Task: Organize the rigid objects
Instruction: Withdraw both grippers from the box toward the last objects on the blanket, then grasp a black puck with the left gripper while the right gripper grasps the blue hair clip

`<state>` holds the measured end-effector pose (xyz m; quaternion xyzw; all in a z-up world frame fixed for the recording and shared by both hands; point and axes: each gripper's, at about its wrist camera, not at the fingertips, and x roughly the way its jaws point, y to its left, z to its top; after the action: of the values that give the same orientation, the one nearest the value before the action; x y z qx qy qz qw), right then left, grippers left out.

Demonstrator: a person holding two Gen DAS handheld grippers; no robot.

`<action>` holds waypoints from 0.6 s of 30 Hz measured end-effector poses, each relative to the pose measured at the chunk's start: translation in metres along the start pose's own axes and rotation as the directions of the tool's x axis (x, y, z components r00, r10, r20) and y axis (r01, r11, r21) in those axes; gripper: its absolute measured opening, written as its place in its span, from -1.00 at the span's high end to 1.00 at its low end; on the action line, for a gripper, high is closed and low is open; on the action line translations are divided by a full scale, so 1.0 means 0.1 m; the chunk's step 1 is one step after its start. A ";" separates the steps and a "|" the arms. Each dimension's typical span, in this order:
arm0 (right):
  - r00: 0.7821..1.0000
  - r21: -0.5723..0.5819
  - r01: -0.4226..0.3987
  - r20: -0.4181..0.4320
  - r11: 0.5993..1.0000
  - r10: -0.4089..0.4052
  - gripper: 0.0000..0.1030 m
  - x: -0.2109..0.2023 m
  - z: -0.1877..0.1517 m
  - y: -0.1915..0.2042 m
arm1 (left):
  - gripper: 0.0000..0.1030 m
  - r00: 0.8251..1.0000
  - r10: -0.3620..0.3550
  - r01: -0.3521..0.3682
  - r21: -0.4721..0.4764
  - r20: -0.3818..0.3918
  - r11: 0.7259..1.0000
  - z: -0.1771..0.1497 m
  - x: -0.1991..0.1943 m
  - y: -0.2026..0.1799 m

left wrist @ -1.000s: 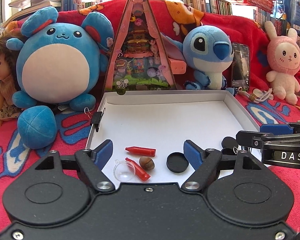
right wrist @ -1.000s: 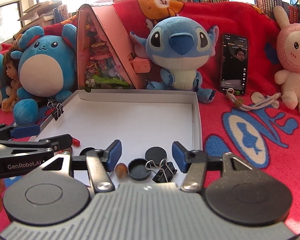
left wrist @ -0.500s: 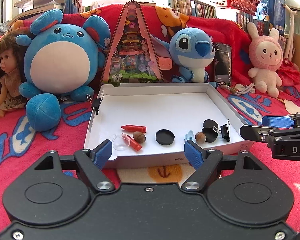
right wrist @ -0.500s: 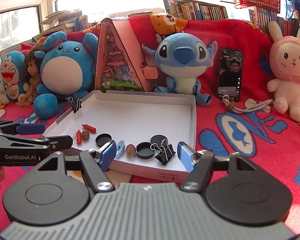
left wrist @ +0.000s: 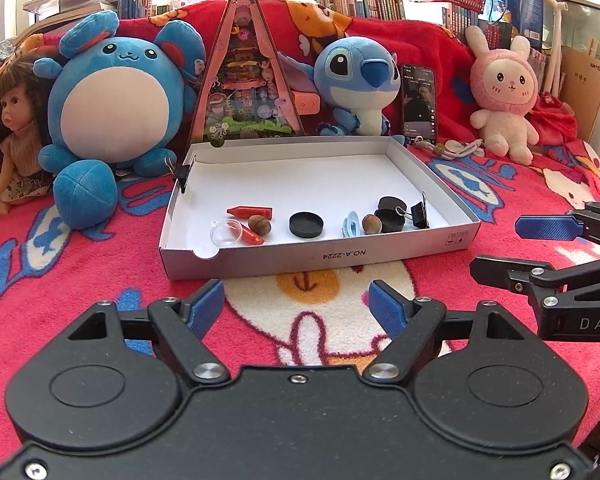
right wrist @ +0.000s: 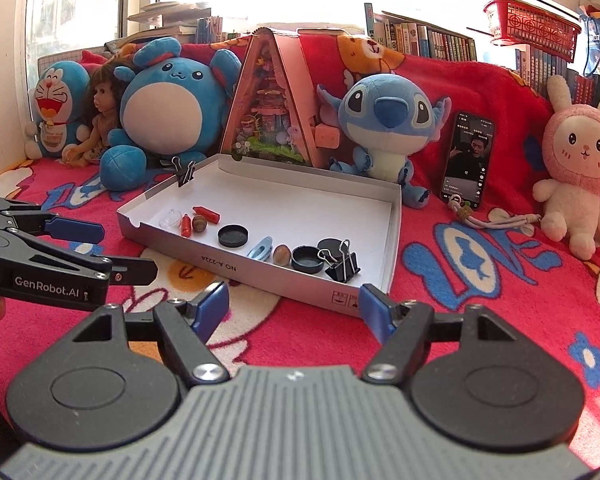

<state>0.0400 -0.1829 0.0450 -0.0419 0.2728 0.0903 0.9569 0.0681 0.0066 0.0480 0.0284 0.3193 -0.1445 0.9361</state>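
Observation:
A shallow white box [left wrist: 404, 256] [right wrist: 300, 284] lies on the red blanket. Along its near side lie a clear dome [left wrist: 226, 232], two red pieces [left wrist: 250, 212], two nuts [left wrist: 259, 224] [left wrist: 371, 223], black caps [left wrist: 306, 224] [left wrist: 390, 220], a light-blue clip [left wrist: 350, 224] and a black binder clip [left wrist: 420, 214] [right wrist: 343, 266]. My left gripper [left wrist: 296, 306] is open and empty, in front of the box. My right gripper [right wrist: 294, 308] is open and empty, in front of the box's right corner.
Plush toys stand behind the box: a blue round one [left wrist: 116, 92], Stitch [left wrist: 360, 84], a pink bunny [left wrist: 504, 96]. A doll [left wrist: 12, 132], a triangular pink display [left wrist: 246, 80] and a phone [left wrist: 420, 100] are there too. A binder clip [left wrist: 184, 172] grips the box's left wall.
Both grippers have pulled back from over the box toward me. The whole box and its contents have come into view. Both stay open and empty.

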 end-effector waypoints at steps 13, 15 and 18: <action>0.997 -0.116 -0.024 -0.075 0.993 0.015 -0.57 -0.14 -0.33 0.16 | -0.51 0.996 -0.073 0.074 0.028 -0.058 0.997 -0.28 -0.21 -0.07; 0.995 -0.136 -0.033 -0.093 0.990 0.021 -0.50 -0.13 -0.36 0.18 | -0.50 0.993 -0.097 0.100 0.036 -0.070 0.994 -0.32 -0.24 -0.10; 0.989 -0.142 -0.065 -0.141 0.988 0.045 -0.29 -0.12 -0.43 0.18 | -0.48 0.988 -0.131 0.135 0.039 -0.083 0.990 -0.39 -0.30 -0.16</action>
<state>0.0046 -0.1726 0.0145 -0.1103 0.3317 0.1331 0.9274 0.0185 0.0046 0.0359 0.0337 0.3547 -0.2124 0.9099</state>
